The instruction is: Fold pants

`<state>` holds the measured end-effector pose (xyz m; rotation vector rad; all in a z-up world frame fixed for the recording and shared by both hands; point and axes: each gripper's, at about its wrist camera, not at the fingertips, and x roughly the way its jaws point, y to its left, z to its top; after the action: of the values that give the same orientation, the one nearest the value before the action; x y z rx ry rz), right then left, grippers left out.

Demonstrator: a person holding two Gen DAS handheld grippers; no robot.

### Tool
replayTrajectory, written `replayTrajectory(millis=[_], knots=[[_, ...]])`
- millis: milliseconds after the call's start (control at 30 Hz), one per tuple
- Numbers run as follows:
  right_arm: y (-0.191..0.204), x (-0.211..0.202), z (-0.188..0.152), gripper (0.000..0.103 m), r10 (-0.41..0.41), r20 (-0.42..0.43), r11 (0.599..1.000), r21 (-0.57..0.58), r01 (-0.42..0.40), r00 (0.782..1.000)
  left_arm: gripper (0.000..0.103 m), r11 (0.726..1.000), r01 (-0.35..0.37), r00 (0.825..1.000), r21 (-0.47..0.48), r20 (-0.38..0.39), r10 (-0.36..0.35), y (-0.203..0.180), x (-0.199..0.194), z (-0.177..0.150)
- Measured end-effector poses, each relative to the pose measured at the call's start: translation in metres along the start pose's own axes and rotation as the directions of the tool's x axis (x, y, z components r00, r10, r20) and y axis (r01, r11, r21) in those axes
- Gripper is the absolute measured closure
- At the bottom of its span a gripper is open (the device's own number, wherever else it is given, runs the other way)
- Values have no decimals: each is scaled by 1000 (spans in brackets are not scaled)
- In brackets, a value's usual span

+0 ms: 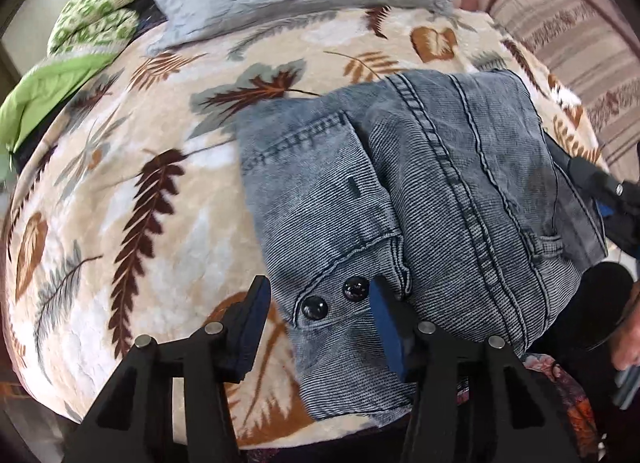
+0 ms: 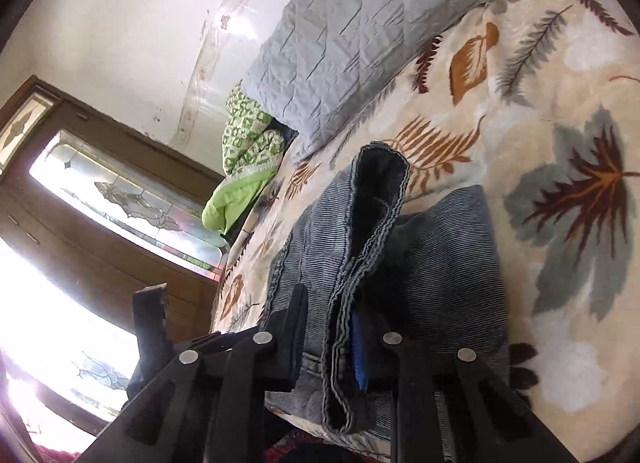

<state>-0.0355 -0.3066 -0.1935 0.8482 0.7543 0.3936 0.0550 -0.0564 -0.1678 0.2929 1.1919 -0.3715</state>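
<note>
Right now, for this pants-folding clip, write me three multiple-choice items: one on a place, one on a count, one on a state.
1. Where do the grey jeans lie?
A. on the leaf-print blanket
B. on a bare wooden floor
C. inside a basket

2. How many dark round buttons show near the left tool?
A. none
B. two
C. five

3. What is the right tool doing?
A. hanging open, far from any cloth
B. shut on a pillow
C. shut on a fold of the jeans

Answers: 1 A, the denim rests on the leaf-patterned cover. 2 B, two shiny buttons sit side by side at the waistband. 3 C, a hemmed fold of denim is pinched between its pads.
</note>
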Motion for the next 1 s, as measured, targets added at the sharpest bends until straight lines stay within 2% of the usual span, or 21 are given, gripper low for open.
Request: replayTrajectory(millis=[67, 133, 267, 333, 433, 567, 700, 767, 900, 967, 1000], knots=[[-10, -2, 0, 82, -13, -3, 1000, 27, 13, 1000, 53, 1000, -22, 1000, 10, -2, 22, -8, 5, 0], [-15, 5, -2, 82, 2, -29, 999, 53, 0, 1000, 53, 996, -62, 998, 58, 17, 61, -18, 6, -3], [-24, 17, -12, 82, 108, -62, 989, 111, -100, 992, 59, 992, -78, 997, 103, 27, 76, -22, 5, -2], [-24, 19, -12, 82, 125, -67, 985, 130, -116, 990, 60, 988, -96, 995, 118, 35, 93, -27, 6, -3], [-28, 12, -13, 82, 154, -57, 976, 166, -142, 986, 63, 974, -156, 987, 164, 61, 148, -41, 7, -7], [-43, 5, -25, 82, 192, -35, 955, 239, -178, 981, 66, 940, -236, 971, 247, 100, 218, -60, 7, -13], [-54, 6, -35, 82, 236, -35, 927, 307, -215, 971, 66, 932, -226, 973, 282, 110, 203, -59, 5, -16], [-54, 10, -35, 82, 216, -54, 935, 300, -191, 975, 64, 945, -196, 980, 263, 92, 178, -51, 6, -12], [-58, 9, -31, 79, 68, -100, 953, 301, -35, 993, 63, 969, -130, 991, 211, 35, 125, -35, 2, -2], [-49, 0, -23, 79, -1, -96, 963, 267, 27, 995, 61, 980, -90, 995, 175, 47, 83, -23, -12, 4], [-41, -5, -18, 79, -43, -85, 972, 225, 62, 995, 53, 985, -79, 995, 155, 72, 68, -18, -21, 7]])
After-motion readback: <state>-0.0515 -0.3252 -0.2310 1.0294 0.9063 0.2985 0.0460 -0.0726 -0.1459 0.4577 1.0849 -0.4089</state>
